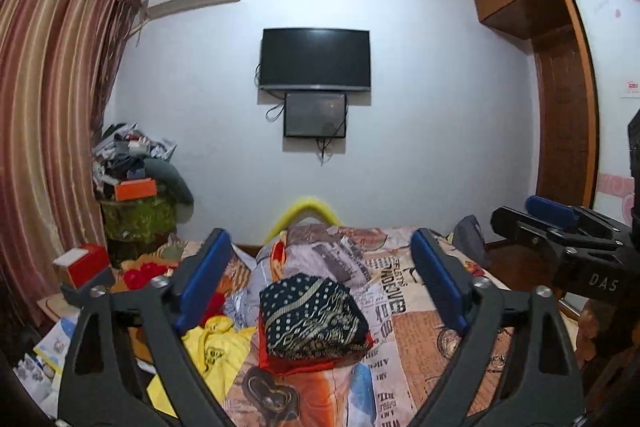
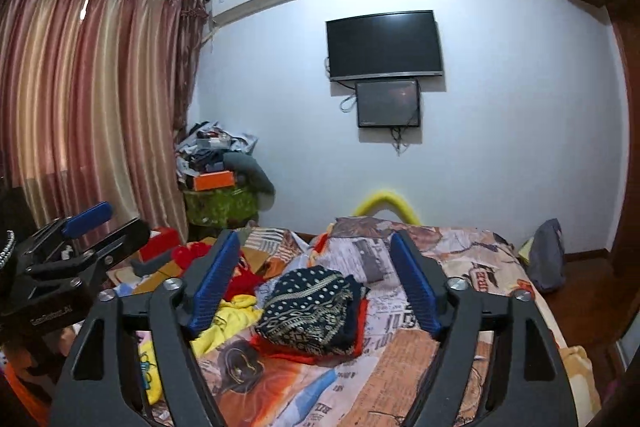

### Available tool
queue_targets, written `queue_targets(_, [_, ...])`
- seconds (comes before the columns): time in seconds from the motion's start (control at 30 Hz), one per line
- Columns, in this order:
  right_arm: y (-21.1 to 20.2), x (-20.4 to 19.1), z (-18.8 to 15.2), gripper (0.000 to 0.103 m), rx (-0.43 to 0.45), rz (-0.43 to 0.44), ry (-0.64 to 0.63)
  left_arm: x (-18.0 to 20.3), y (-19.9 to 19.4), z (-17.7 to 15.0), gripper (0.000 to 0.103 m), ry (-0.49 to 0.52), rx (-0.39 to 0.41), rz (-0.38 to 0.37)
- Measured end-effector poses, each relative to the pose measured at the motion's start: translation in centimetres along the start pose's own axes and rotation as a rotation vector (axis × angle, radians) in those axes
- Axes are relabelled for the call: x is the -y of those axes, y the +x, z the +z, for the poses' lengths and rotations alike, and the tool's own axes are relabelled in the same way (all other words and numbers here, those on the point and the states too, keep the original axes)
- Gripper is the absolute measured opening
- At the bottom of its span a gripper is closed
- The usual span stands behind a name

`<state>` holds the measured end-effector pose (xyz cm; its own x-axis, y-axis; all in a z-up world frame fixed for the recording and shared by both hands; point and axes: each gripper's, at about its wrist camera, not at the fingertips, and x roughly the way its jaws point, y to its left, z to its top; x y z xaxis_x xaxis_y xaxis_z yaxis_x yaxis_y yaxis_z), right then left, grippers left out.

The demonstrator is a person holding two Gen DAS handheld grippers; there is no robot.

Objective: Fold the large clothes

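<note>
Holding my left gripper (image 1: 320,287) and right gripper (image 2: 316,291) apart and empty above the bed (image 1: 420,347), since the folded garment (image 1: 312,319) lies finished mid-bed.

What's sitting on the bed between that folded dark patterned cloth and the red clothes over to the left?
A crumpled yellow garment lies between the folded dark patterned cloth and the red clothes, clearest in the right wrist view.

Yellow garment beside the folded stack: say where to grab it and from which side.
Take the yellow garment at its raised, bunched top fold, coming from above on its left, away from the folded patterned stack. It lies crumpled on the bedspread, so no flat hem shows to pinch. The left gripper stands open and nearer.
</note>
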<state>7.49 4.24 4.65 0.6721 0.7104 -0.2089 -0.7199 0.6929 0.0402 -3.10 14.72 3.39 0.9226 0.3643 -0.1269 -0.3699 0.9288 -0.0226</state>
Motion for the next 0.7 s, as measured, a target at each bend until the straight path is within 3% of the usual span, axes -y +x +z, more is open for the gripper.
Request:
queue_targets(0.2, [0.3,0.3,-0.5,0.092,-0.017,-0.037,0.015,0.0,0.3,-1.1,0.096,-0.01,-0.035,0.021])
queue_targets(0.7, [-0.3,0.6,-1.5,0.093,-0.036,-0.049,0.015,0.3,0.9,-1.8,0.099,-0.007,-0.052,0.019])
